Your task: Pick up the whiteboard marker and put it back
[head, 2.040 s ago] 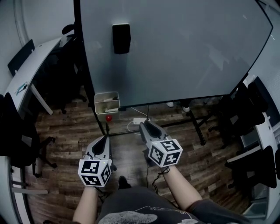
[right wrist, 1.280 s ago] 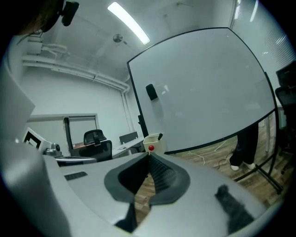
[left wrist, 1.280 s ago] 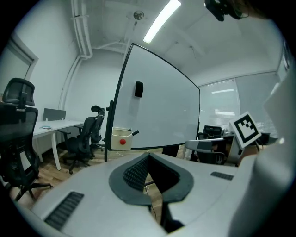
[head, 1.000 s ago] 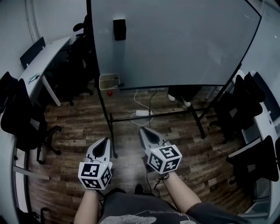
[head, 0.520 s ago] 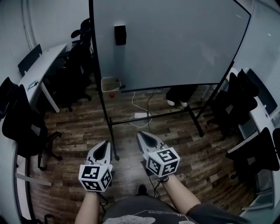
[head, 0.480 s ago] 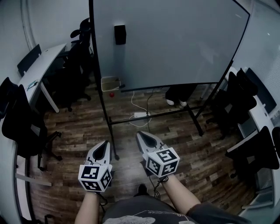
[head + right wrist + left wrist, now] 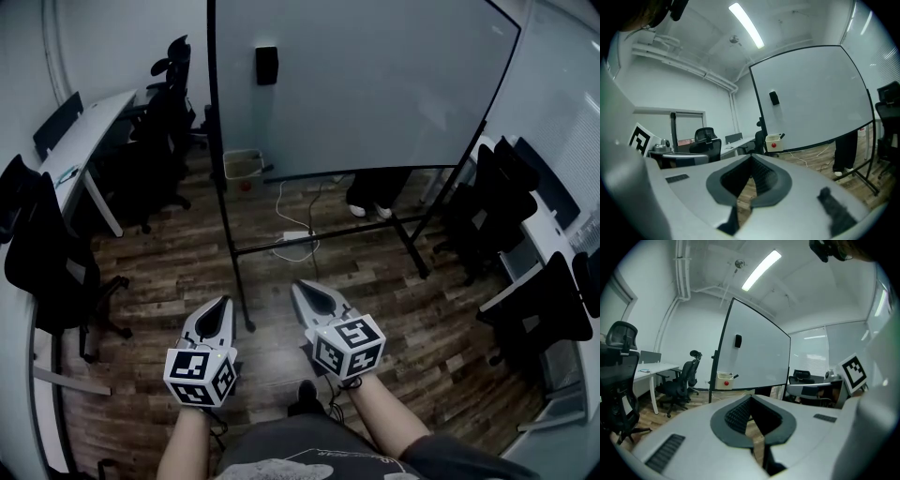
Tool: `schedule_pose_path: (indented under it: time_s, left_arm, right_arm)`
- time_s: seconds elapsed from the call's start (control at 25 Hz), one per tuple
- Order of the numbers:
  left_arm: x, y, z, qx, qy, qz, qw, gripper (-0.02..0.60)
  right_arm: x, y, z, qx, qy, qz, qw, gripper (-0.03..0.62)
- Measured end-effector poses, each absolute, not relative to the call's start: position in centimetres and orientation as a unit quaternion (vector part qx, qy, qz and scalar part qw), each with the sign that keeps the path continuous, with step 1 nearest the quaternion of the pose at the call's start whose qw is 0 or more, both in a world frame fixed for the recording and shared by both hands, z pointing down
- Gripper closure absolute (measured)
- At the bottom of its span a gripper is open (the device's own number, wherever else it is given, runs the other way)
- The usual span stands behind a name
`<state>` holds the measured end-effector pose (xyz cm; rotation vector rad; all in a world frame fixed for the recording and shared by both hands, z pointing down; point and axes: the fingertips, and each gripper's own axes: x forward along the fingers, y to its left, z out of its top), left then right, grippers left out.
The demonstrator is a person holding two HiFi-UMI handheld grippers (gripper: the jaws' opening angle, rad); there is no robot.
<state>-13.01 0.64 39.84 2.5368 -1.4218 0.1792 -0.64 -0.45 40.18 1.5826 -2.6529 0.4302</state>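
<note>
Both grippers are seen low in the head view, side by side, above wooden flooring (image 7: 169,262). The left gripper (image 7: 223,302) is found with its jaws together; nothing is seen between them in the left gripper view, where the ribbed pads meet at the tip. The right gripper (image 7: 298,285) is likewise found with its jaws brought together and nothing gripped. Each gripper is pointed towards the whiteboard (image 7: 366,84), which fills the upper centre of the head view and is well apart from both grippers.

The whiteboard marker (image 7: 735,377) is located in a cream tray (image 7: 241,165) fixed at the lower left corner of the board. Its dark end is seen projecting from the right side of the tray in both gripper views. A red dot (image 7: 725,383) is noted on the front of the tray. A black eraser (image 7: 267,65) is seen on the upper left of the board face.

A power strip (image 7: 298,236) with trailing cable is noted on the floor beneath the board. The legs and white shoes of a person (image 7: 370,192) are seen behind the board's lower edge. A white desk (image 7: 80,155) and black office chairs (image 7: 159,159) are recorded at the left of the head view.
</note>
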Motion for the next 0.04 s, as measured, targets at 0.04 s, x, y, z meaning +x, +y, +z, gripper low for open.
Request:
schedule_pose_path:
  time_s: [0.04]
  left_arm:
    - [-13.45, 0.96, 39.73, 0.865, -0.485, 0.06, 0.112, 0.568]
  right_arm:
    - [-1.05, -0.06, 40.06, 0.507, -0.851, 0.136, 0.012, 0.572]
